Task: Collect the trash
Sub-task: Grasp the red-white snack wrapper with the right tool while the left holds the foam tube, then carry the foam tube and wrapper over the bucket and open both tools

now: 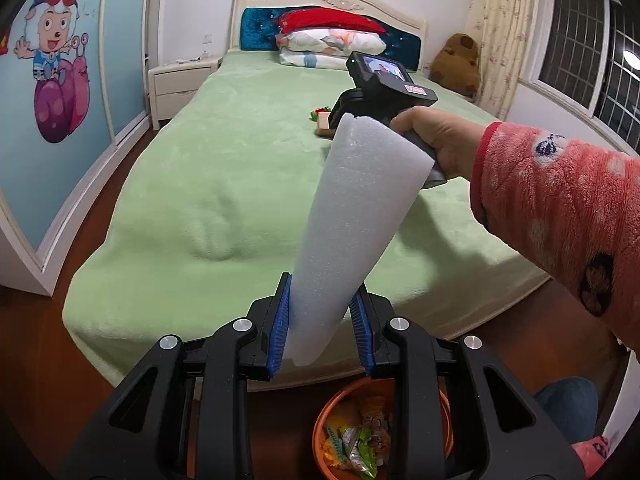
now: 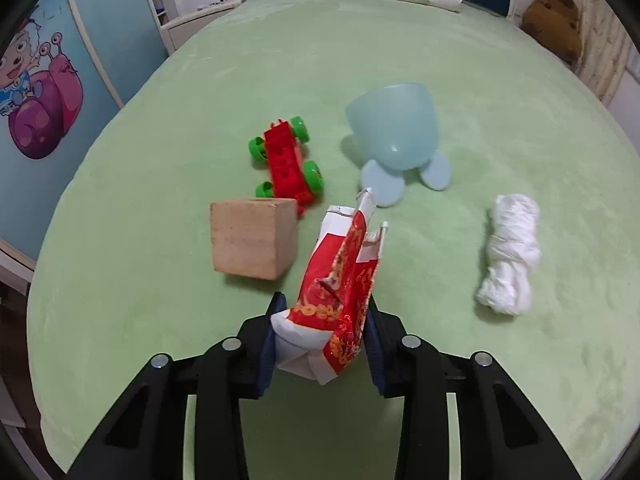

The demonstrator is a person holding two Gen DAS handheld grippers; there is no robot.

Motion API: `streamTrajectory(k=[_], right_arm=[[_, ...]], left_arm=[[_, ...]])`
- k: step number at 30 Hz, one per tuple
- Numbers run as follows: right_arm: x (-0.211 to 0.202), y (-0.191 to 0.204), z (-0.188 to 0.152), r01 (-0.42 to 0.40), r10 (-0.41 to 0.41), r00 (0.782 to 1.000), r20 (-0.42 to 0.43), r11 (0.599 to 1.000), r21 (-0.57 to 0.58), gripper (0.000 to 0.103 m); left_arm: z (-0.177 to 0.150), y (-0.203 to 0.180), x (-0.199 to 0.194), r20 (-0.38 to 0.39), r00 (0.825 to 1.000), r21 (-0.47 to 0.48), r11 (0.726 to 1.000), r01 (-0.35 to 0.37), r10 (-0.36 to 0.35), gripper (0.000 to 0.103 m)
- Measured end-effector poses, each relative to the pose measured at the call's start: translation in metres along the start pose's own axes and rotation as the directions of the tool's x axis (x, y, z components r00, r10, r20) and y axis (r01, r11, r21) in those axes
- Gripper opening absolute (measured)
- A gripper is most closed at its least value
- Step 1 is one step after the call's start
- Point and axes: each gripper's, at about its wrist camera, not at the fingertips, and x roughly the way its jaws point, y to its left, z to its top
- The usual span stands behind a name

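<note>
My left gripper [image 1: 322, 320] is shut on a long white foam piece [image 1: 352, 216] that sticks up and forward, above the foot of the green bed [image 1: 208, 184]. An orange bin [image 1: 328, 412] holding several snack wrappers stands on the floor under that gripper. In the right wrist view, my right gripper [image 2: 322, 332] is shut on a crumpled red and white paper packet [image 2: 340, 280] just above the bed. The hand holding the right gripper's handle, in a pink fleece sleeve [image 1: 560, 208], shows in the left wrist view. A white crumpled tissue wad [image 2: 508, 252] lies to the right of the packet.
On the bed [image 2: 400, 60] near the packet lie a wooden cube [image 2: 252, 236], a red toy car with green wheels [image 2: 288, 160] and a tipped pale blue cup [image 2: 396, 132]. Pillows [image 1: 332, 44] and a brown plush toy [image 1: 460, 64] sit at the headboard. A nightstand [image 1: 176, 88] and wardrobe [image 1: 60, 100] stand left.
</note>
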Motion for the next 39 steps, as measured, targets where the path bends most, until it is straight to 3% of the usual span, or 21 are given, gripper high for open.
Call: streamTrajectory(k=[13,25,35,39], right_arm=[[-0.080,-0.025,-0.044,-0.111,0.111,0.989,0.099,0.994,-0.004,0.035],[-0.172,-0.050,-0.101,-0.199,0.204,0.959,0.199,0.979,-0.045,0.035],[-0.250,-0.069,-0.203,-0.281,0.306,0.917,0.256,0.951,-0.130,0.035],[-0.263,-0.079,-0.245,-0.288,0.316,0.914,0.253,0.947,-0.141,0.035]], left_arm=[[-0.002,-0.016,-0.014,0.012,0.999,0.034,0.999,0.033,-0.033,0.028],[-0.009,-0.053,-0.033,0.029,0.997,0.114,0.991,0.065,-0.069,0.028],[-0.021,-0.067,-0.037,-0.001,0.997,0.152,0.985,0.077,-0.078,0.028],[-0.029,-0.069,-0.034,-0.029,0.996,0.154,0.984,0.092,-0.089,0.028]])
